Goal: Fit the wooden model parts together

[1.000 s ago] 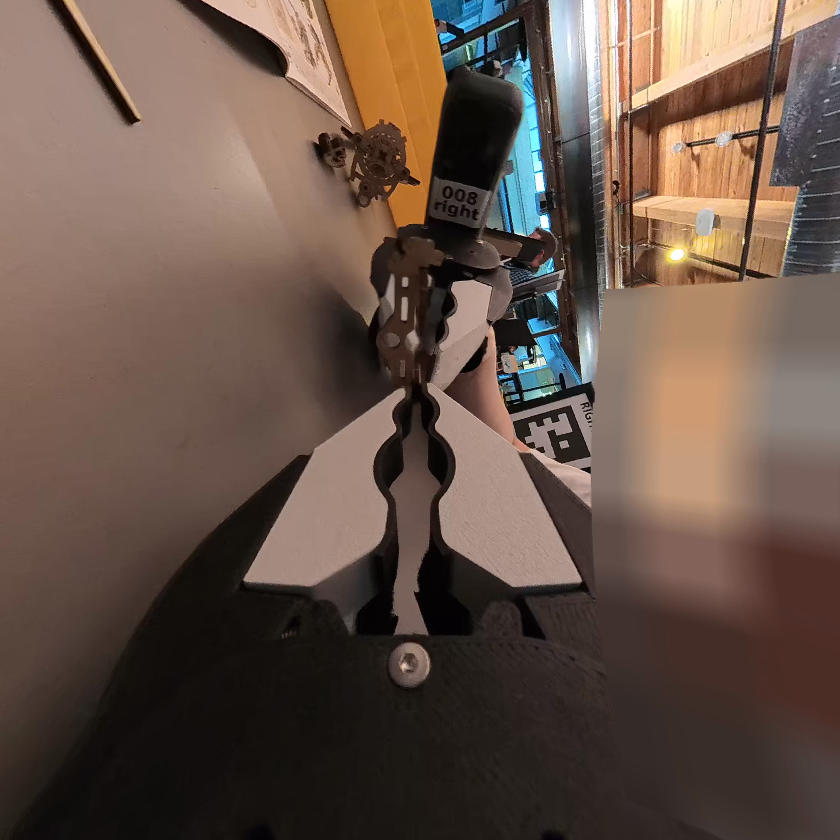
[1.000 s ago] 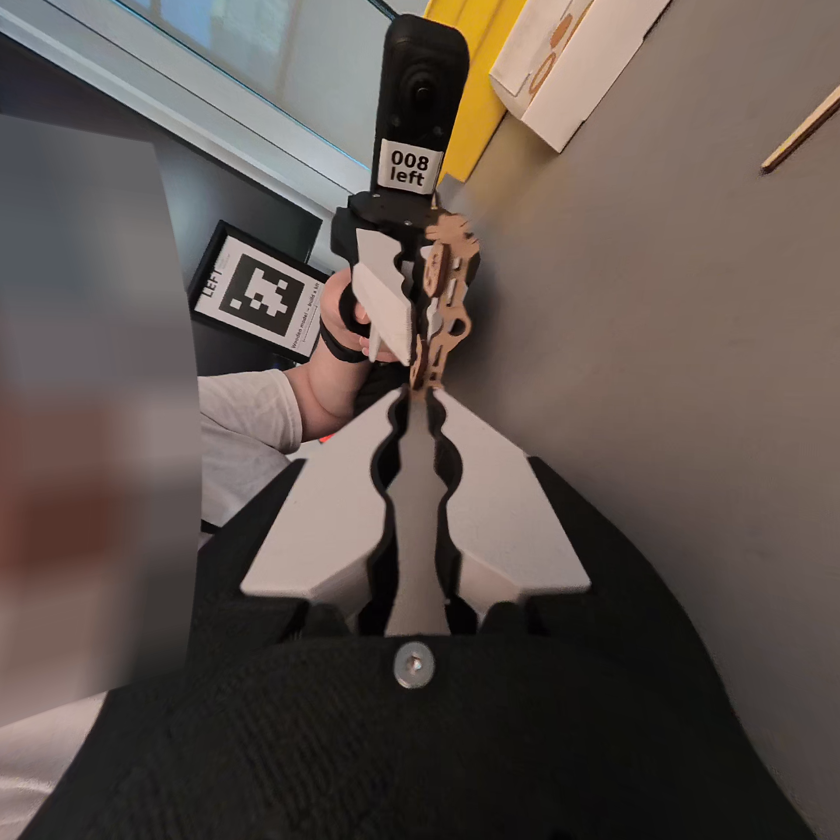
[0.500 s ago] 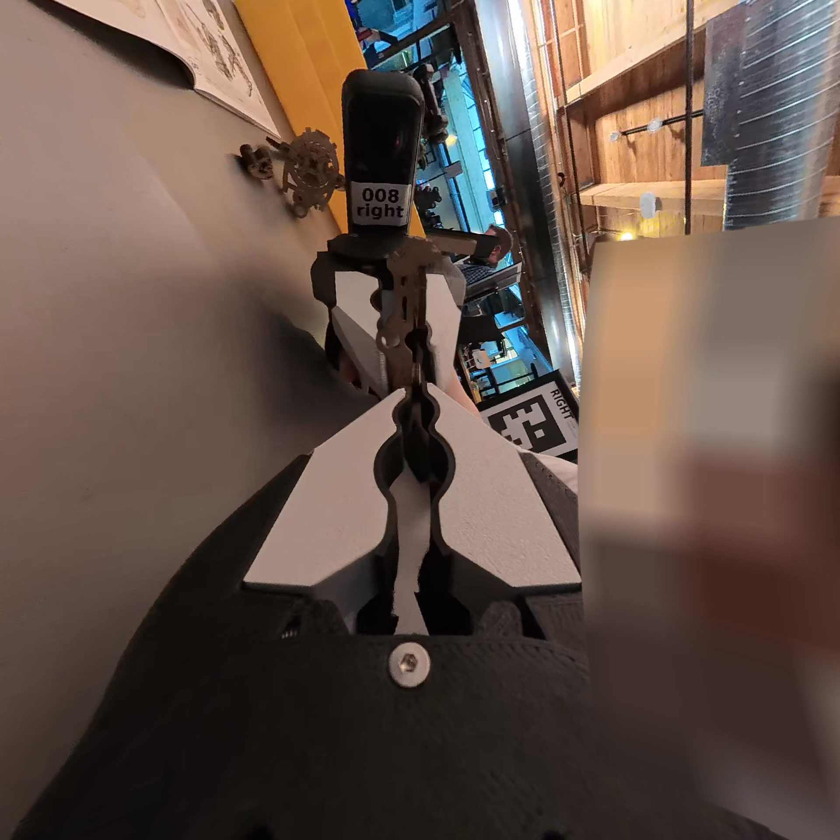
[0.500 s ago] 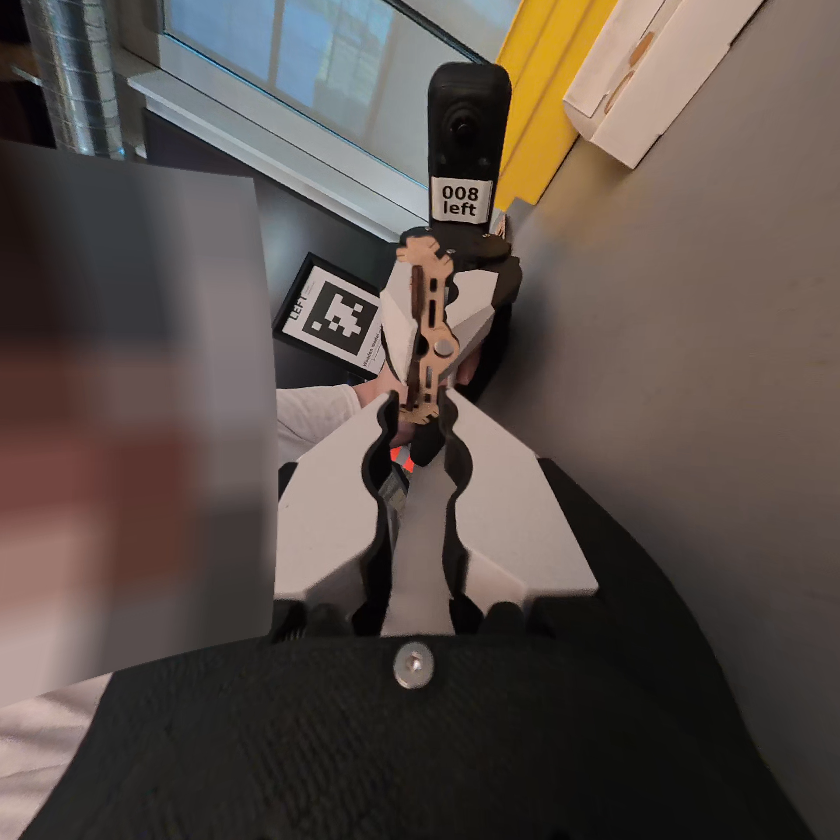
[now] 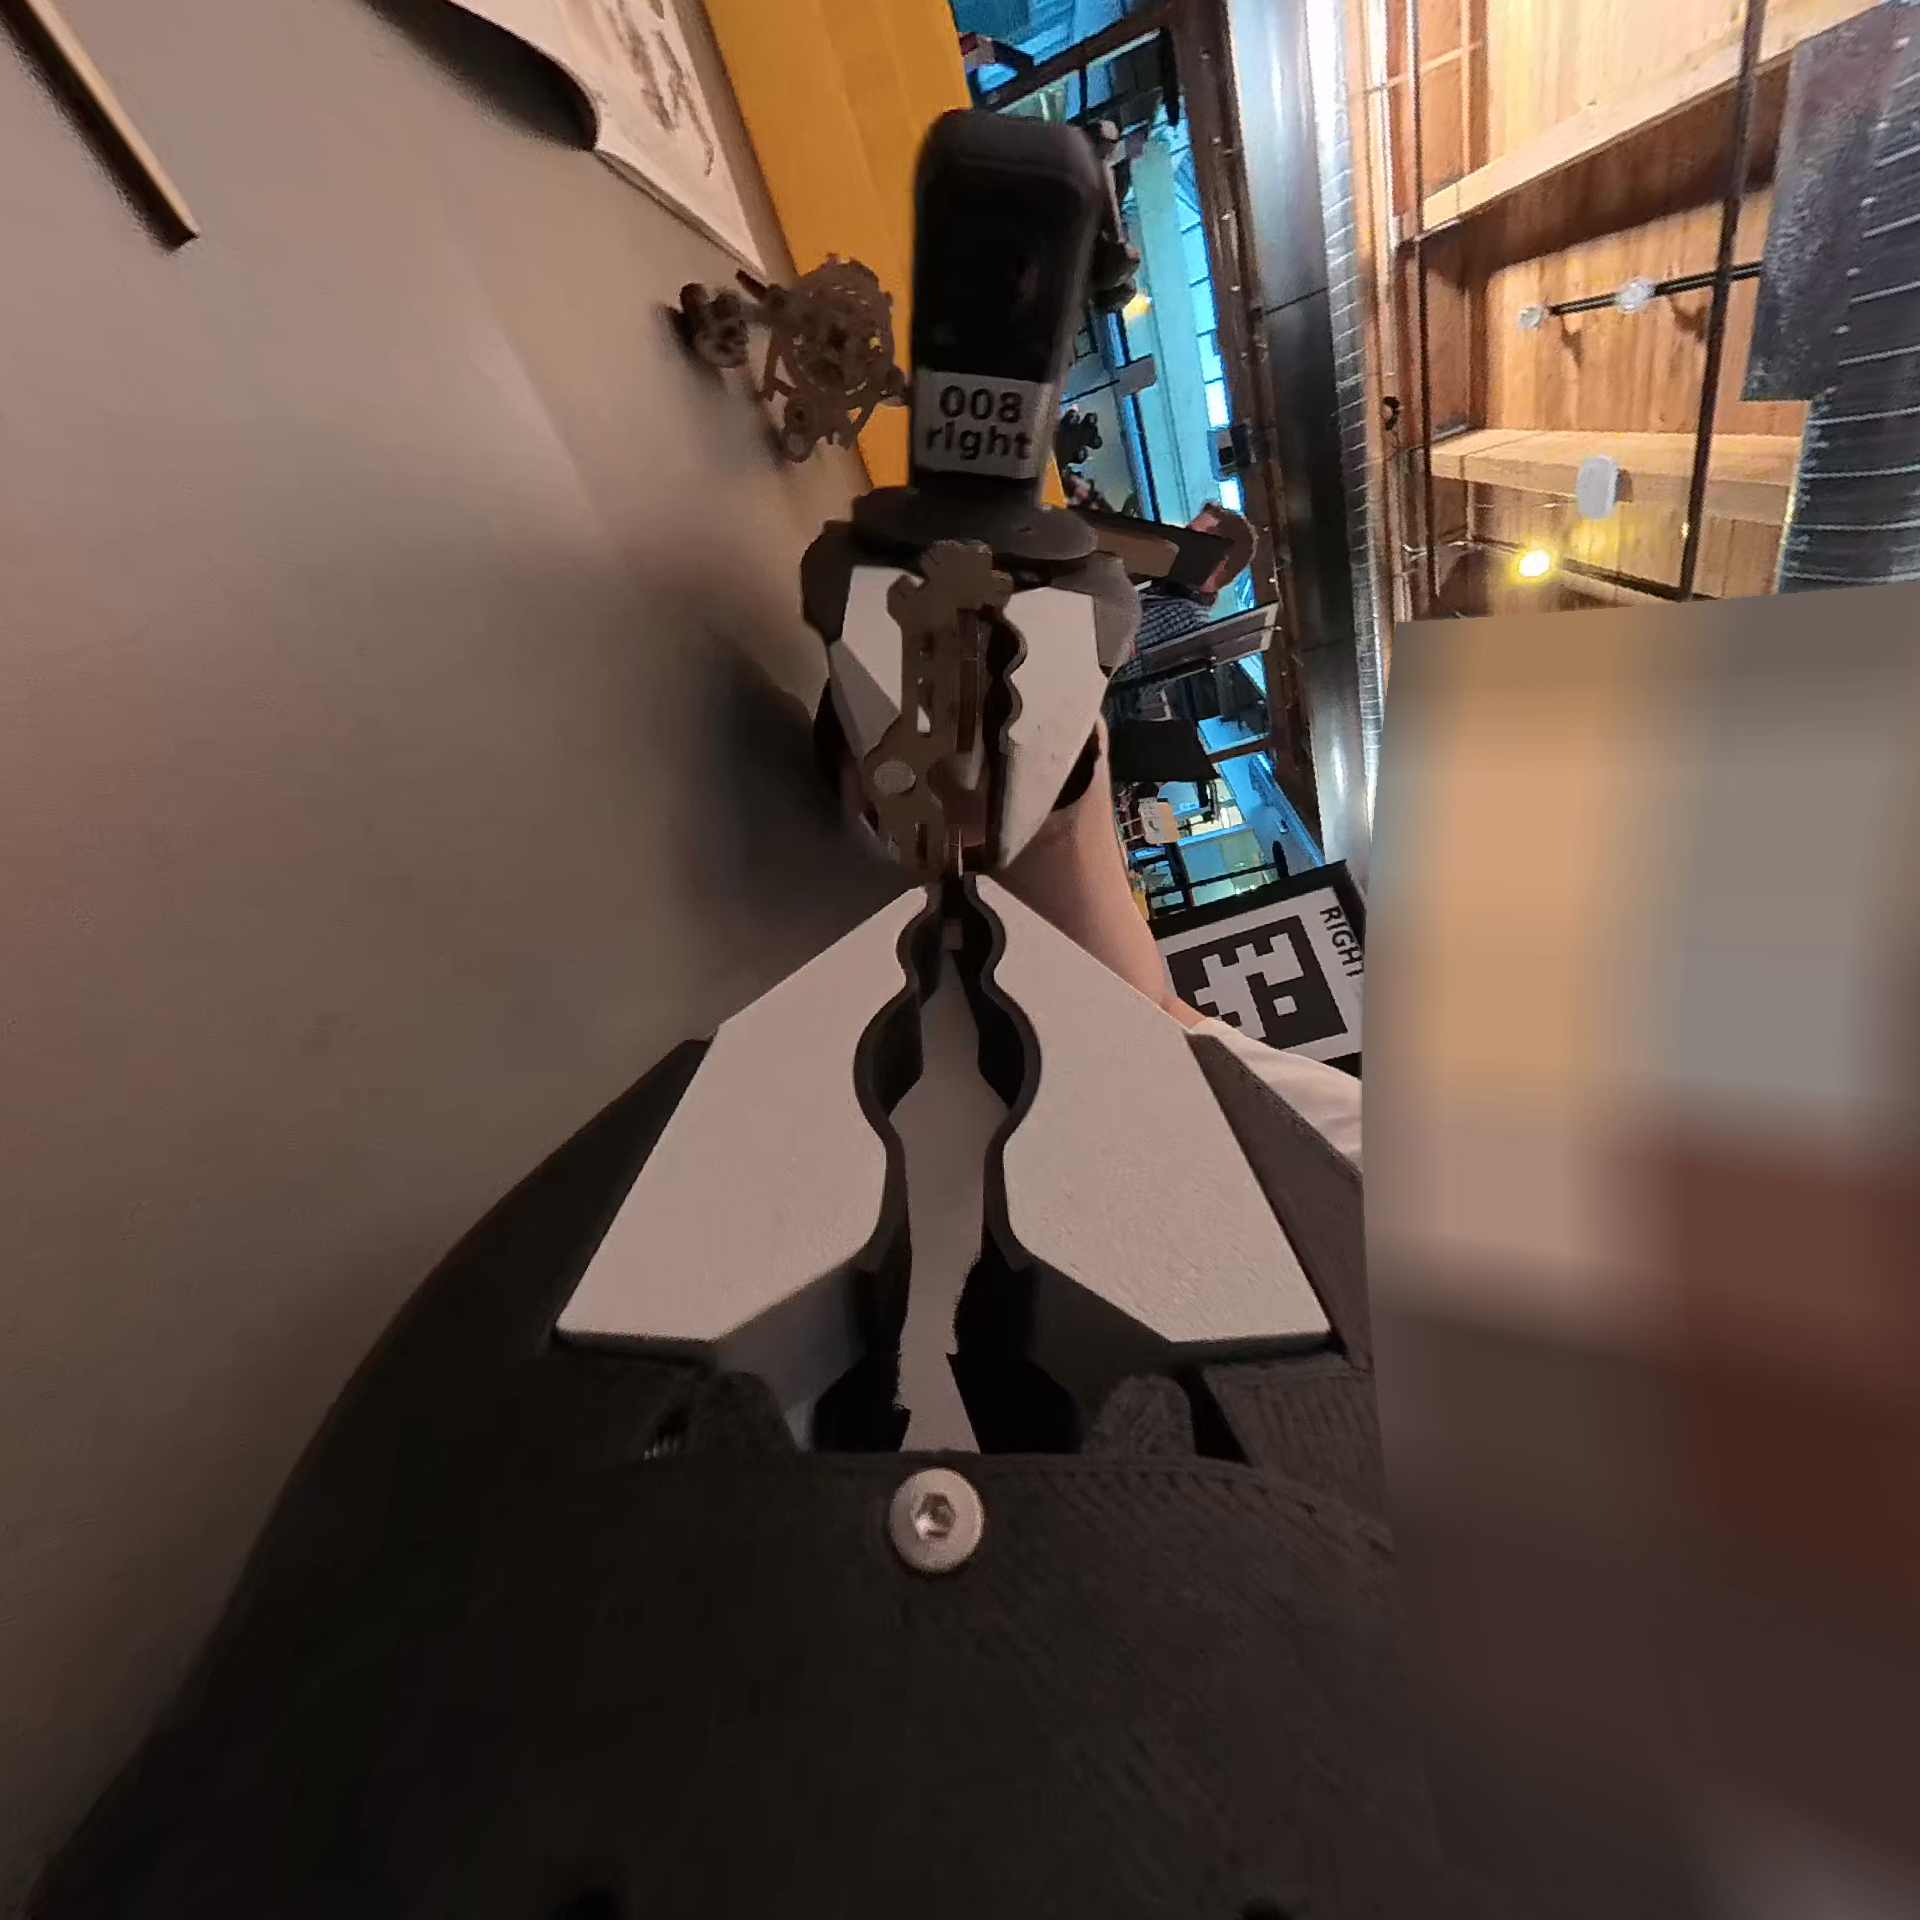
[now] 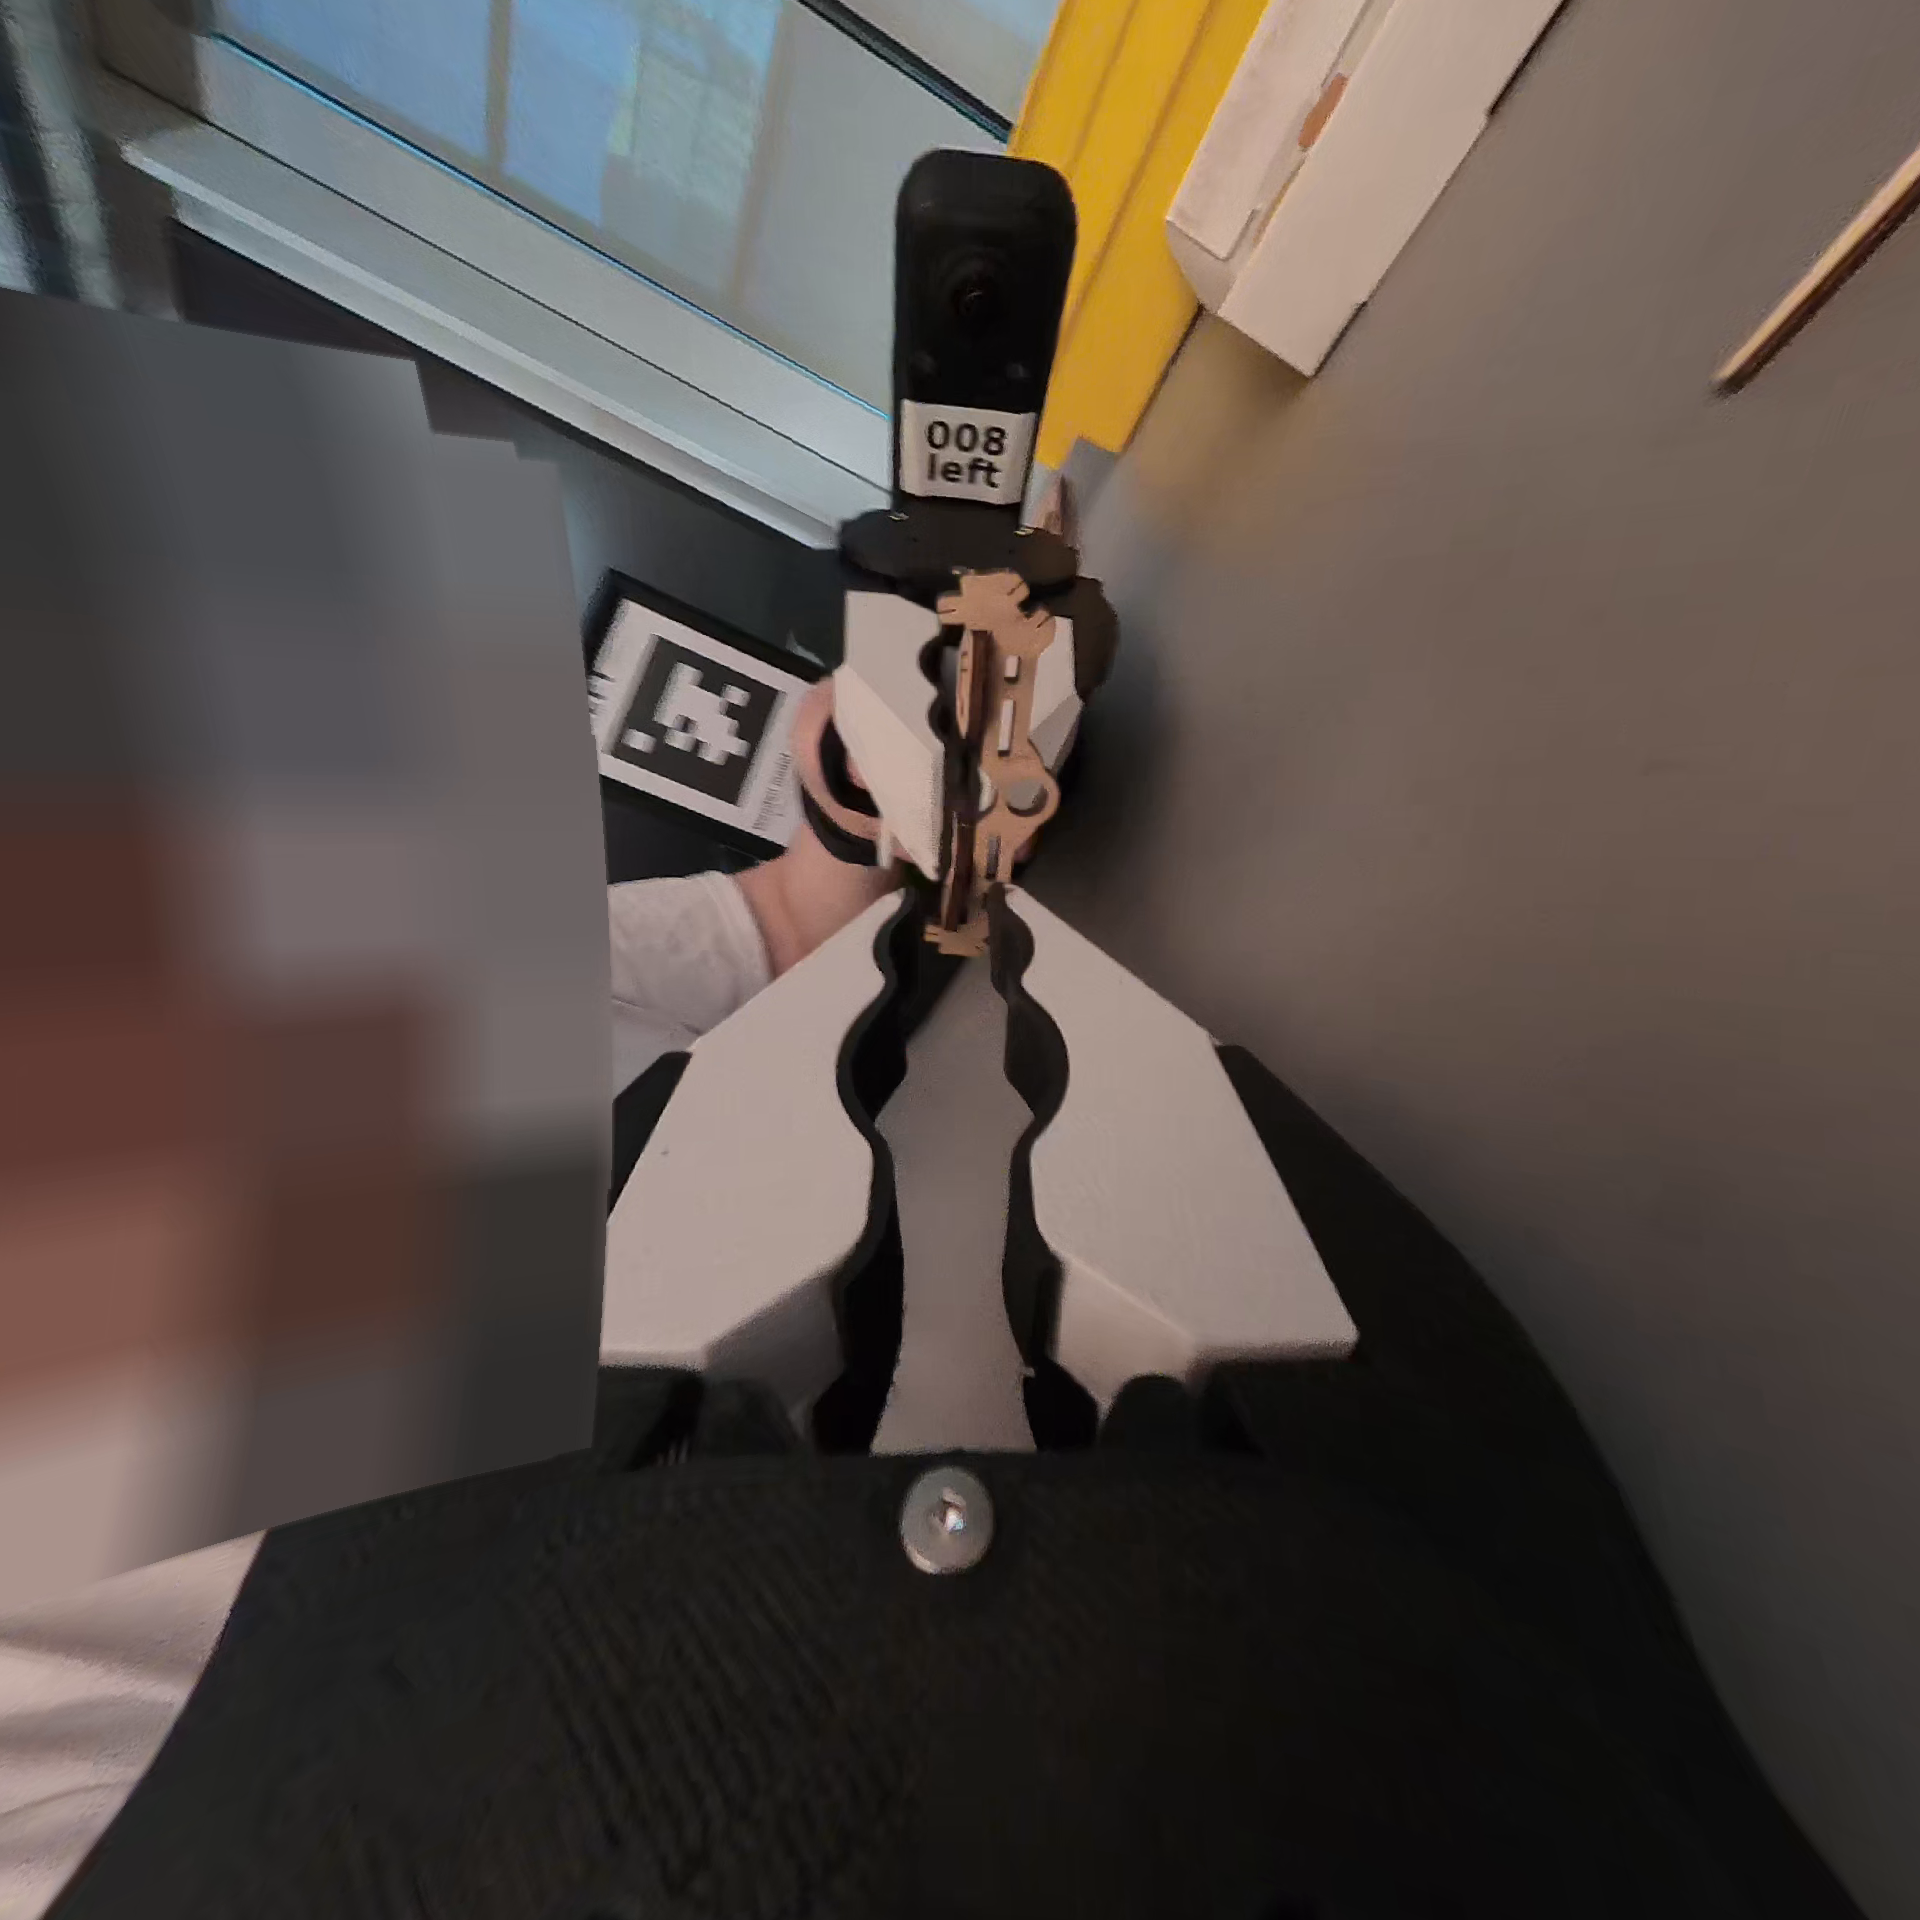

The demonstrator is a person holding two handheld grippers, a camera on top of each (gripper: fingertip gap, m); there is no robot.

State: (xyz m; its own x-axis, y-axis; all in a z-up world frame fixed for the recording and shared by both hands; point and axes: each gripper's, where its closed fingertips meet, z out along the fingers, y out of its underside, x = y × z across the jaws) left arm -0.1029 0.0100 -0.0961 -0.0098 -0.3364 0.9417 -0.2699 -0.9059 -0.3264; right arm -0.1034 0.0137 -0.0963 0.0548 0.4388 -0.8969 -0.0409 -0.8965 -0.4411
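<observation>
The left gripper (image 5: 951, 902) has its white fingers almost together and pinches the near end of a thin, flat, light-brown wooden model part with slots and holes (image 5: 935, 717). The right gripper (image 6: 961, 914) has a narrow gap too, and the same part (image 6: 982, 769) sits between its fingertips. So the part hangs between both tips, above the grey table (image 6: 1558, 831). It looks light, stiff and probably fragile; I would grip its solid ends, not the slotted middle.

The gear assembly (image 5: 826, 348) is motion-blurred, and the wooden strip (image 6: 1829, 281) runs off the frame edge.
</observation>
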